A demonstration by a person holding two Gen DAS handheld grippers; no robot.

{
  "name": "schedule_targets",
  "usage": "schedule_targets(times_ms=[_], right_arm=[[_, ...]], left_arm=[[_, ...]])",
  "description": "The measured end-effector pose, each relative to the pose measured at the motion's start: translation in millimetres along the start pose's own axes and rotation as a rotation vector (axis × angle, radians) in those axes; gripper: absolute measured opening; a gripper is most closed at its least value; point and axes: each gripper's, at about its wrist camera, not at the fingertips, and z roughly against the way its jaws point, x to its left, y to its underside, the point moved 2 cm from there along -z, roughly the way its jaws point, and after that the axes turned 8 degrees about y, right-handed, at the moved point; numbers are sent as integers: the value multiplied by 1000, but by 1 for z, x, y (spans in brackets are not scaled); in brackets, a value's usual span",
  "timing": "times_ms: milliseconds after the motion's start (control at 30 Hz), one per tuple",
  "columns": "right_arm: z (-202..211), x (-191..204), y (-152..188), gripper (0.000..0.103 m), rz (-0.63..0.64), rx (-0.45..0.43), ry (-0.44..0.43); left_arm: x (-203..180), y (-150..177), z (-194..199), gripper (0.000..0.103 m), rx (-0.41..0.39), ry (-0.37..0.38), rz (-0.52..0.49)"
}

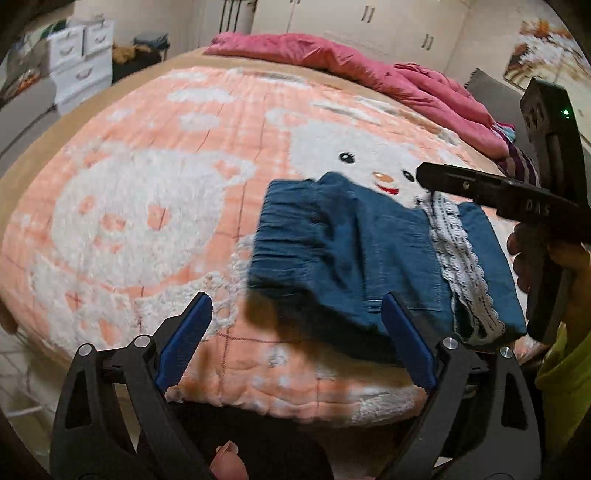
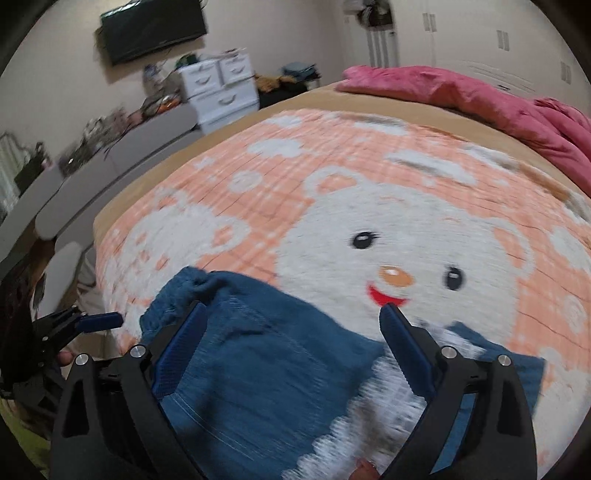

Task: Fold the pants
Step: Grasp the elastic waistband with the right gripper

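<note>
Blue denim pants (image 1: 354, 251) with white lace trim (image 1: 461, 258) lie folded in a compact bundle on the peach bear blanket (image 1: 147, 206). My left gripper (image 1: 295, 314) is open and empty, just in front of the bundle's near edge. My right gripper (image 2: 291, 317) is open and empty, held above the pants (image 2: 258, 369), lace (image 2: 380, 417) under its right finger. In the left wrist view the right gripper's body (image 1: 517, 199) reaches over the bundle's right side. The left gripper (image 2: 99, 319) shows at the far left of the right wrist view.
A pink duvet (image 1: 369, 70) is piled along the far edge of the bed. White drawers (image 2: 218, 88) and a wall TV (image 2: 151, 29) stand beyond the bed. A grey bench (image 2: 110, 166) runs along the left.
</note>
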Motion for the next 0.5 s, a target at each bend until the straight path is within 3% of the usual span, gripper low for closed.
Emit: schedule_targets(times_ms=[267, 500], right_arm=[[-42, 30, -7, 94, 69, 90, -63], [-69, 36, -11, 93, 49, 148, -154]], left_arm=[[6, 0, -16, 86, 16, 71, 48], [8, -1, -35, 86, 33, 100, 79]])
